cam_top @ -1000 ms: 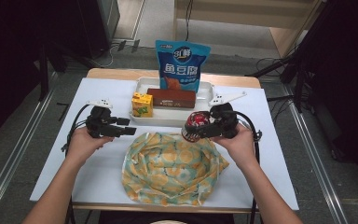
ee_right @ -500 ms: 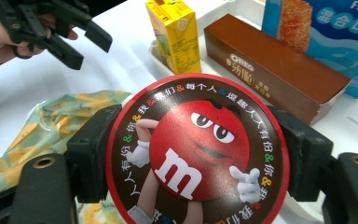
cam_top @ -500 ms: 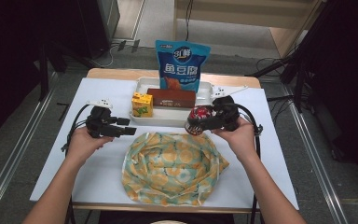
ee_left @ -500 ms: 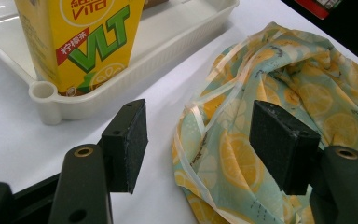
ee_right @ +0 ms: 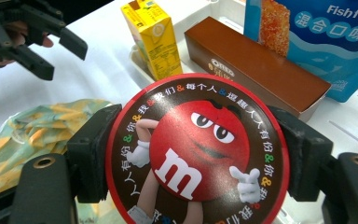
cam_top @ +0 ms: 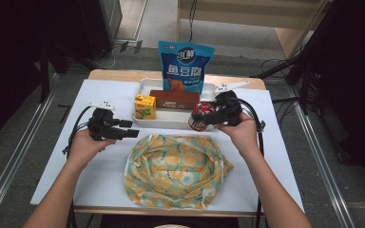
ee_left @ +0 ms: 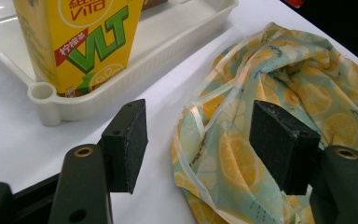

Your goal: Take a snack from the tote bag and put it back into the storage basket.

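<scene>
- White bench [cam_top: 52,161], tray [cam_top: 171,121] behind.
- Our right claw [cam_top: 200,117] clamps a round candy tin [ee_right: 196,151] (rigid, slick) by its rim.
- Left claw [cam_top: 132,133] gapes, empty, beside soft cloth bag [cam_top: 176,167].

The left gripper [ee_left: 198,149] hovered with jaws apart above the edge of a lemon-print cloth [ee_left: 279,93], near a yellow drink carton [ee_left: 79,42] standing in a white tray [ee_left: 158,46]

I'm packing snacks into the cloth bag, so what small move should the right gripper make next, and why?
Probably carry the M&M's tin a little toward the lemon-print cloth bag and over its opening. The right gripper is shut on the tin at the white tray's near edge, beyond the bag, while the left gripper hangs open at the bag's rim.
</scene>
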`<state>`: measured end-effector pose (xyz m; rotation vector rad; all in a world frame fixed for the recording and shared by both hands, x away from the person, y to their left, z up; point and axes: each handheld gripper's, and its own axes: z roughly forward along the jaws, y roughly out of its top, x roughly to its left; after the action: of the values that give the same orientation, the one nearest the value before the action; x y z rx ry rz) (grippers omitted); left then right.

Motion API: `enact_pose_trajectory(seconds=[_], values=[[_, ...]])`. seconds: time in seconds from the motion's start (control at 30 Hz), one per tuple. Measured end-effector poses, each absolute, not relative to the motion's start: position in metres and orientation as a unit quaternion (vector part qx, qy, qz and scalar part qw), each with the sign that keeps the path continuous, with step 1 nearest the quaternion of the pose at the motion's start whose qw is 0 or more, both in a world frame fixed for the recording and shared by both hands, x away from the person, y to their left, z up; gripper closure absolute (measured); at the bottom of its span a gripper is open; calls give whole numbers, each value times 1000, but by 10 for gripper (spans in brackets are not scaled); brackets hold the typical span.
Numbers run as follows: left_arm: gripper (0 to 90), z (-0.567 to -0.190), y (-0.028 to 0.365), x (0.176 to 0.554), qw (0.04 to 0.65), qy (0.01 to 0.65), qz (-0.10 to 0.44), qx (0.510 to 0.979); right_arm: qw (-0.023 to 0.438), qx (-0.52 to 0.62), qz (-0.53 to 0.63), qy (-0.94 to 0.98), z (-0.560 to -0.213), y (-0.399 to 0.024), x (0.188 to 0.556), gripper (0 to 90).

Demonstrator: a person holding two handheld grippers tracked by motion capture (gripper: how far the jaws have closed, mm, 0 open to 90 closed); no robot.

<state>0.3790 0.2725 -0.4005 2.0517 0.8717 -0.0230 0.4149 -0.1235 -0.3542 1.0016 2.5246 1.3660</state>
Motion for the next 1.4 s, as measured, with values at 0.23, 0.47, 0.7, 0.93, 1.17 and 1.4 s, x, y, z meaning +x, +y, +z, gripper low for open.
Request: enact_pose_trajectory(seconds=[0.23,0.47,0.7,0.93,1.17,1.4], values=[[372,-400,273,379,442,352,-8,825,54,337,439,831,-359,-124,426,260],[372,-401,272,379,441,351,-10,826,56,343,436,831,-358,-125,436,260],[372,-401,272,379,441,351,-10,826,57,351,437,826,-362,-128,445,260],[372,-401,272,379,441,351,-10,826,62,357,429,828,-365,-128,454,260],[372,-401,272,379,442,350,-10,826,67,364,425,826,-367,-129,463,260],[372,-401,272,379,441,350,-10,826,70,374,421,824,-376,-130,472,260]])
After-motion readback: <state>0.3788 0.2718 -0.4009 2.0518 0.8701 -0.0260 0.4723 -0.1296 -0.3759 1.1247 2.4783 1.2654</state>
